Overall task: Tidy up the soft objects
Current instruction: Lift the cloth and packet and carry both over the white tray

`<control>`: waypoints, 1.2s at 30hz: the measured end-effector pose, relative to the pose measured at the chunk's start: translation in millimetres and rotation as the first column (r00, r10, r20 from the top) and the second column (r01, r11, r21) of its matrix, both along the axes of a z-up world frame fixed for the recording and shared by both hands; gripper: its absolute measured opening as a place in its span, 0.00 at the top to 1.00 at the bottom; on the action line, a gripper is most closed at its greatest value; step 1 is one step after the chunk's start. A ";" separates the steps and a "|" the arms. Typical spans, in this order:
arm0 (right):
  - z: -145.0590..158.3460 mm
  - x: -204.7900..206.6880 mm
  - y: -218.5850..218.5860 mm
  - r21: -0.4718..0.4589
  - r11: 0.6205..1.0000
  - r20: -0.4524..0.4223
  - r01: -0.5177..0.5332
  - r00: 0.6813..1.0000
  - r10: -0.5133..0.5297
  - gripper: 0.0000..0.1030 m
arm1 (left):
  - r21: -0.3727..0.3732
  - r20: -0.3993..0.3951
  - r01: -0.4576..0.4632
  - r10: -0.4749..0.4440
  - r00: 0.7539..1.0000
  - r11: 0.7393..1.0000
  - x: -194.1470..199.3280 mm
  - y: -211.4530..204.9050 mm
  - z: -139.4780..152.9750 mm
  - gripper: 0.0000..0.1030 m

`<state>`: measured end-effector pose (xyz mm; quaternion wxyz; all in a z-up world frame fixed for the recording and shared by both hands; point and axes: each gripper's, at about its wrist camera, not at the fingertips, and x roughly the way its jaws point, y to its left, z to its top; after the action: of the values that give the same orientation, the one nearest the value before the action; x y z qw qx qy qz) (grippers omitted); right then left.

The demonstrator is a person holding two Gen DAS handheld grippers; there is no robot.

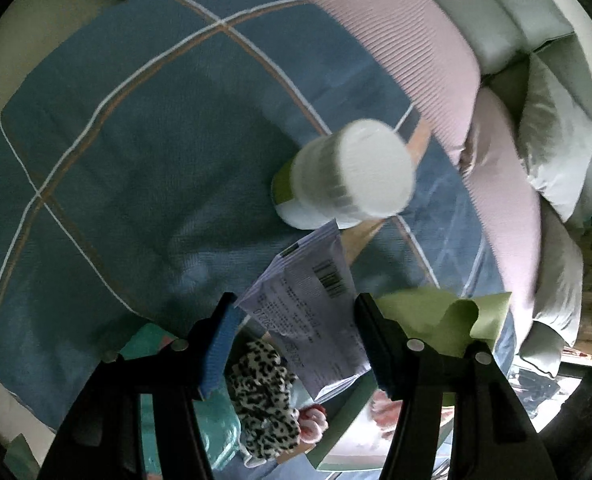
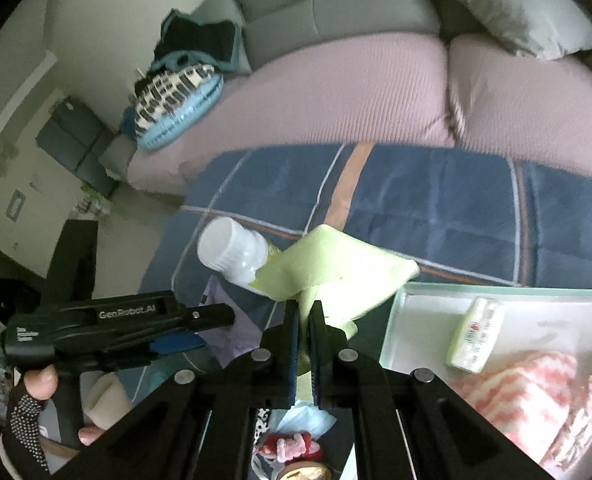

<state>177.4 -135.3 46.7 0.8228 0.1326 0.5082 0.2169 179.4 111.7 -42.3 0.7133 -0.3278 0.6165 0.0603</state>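
Note:
My left gripper [image 1: 296, 312] is shut on a pale lavender packet [image 1: 315, 312] with a barcode, which spans the gap between the blue pads and hangs above the blue checked blanket [image 1: 136, 160]. A white bottle [image 1: 343, 172] with a green label lies on the blanket just beyond it. My right gripper [image 2: 304, 310] is shut on a light green cloth [image 2: 335, 268], which is lifted and drapes forward over the bottle [image 2: 232, 248]. The right wrist view also shows the left gripper [image 2: 216, 328] at the left, held by a gloved hand [image 2: 28, 400].
A white tray [image 2: 495, 290] at the right holds a pink-and-white striped towel [image 2: 527, 392] and a small green-white tube [image 2: 475, 336]. A leopard-print soft item [image 1: 264, 392] lies below the left gripper. Behind stands a pink-covered sofa [image 2: 335, 96] with a blue basket [image 2: 176, 120].

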 end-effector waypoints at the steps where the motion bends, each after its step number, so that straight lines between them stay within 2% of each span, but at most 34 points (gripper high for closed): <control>1: 6.9 -4.3 -5.4 0.013 1.000 0.015 0.012 1.000 -0.012 0.95 | 0.001 0.010 0.000 0.000 1.000 1.000 -2.6 -1.2 7.5 0.41; 7: 43.1 -31.0 -34.0 0.046 0.997 0.110 0.067 0.991 -0.072 0.95 | 0.026 0.098 0.032 -0.034 0.995 0.999 -18.6 -10.4 46.2 0.41; 11: 71.5 -53.2 -57.9 0.057 0.991 0.185 0.118 0.974 -0.127 0.95 | 0.057 0.169 0.073 -0.081 0.982 0.996 -27.5 -23.6 76.1 0.41; 14: 95.1 -74.5 -81.9 0.061 0.983 0.251 0.174 0.950 -0.184 0.95 | 0.083 0.224 0.112 -0.128 0.966 0.990 -27.7 -45.2 94.1 0.41; 19: 117.8 -104.6 -117.7 0.050 0.960 0.322 0.275 0.906 -0.276 0.95 | 0.167 0.312 0.176 -0.221 0.924 0.970 -35.0 -81.5 121.9 0.41; 24: 124.6 -137.4 -155.6 0.029 0.918 0.353 0.396 0.855 -0.380 0.95 | 0.247 0.361 0.238 -0.317 0.877 0.939 -41.1 -120.4 139.0 0.41; 29: 119.9 -166.5 -186.0 0.037 0.876 0.358 0.480 0.812 -0.460 0.95 | 0.286 0.371 0.303 -0.397 0.839 0.909 -45.3 -153.9 138.6 0.41; 33: 105.8 -183.0 -202.8 0.046 0.854 0.333 0.518 0.798 -0.502 0.95 | 0.323 0.356 0.353 -0.458 0.815 0.878 -49.0 -181.1 127.5 0.41; 36: 94.8 -189.7 -210.3 0.017 0.838 0.315 0.545 0.793 -0.521 0.95 | 0.351 0.338 0.380 -0.495 0.801 0.856 -51.1 -195.7 119.3 0.41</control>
<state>-12.3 -345.7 141.5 0.9236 0.2041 0.3236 -0.0250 128.2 -84.0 77.0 0.8593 -0.0817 0.4956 -0.0967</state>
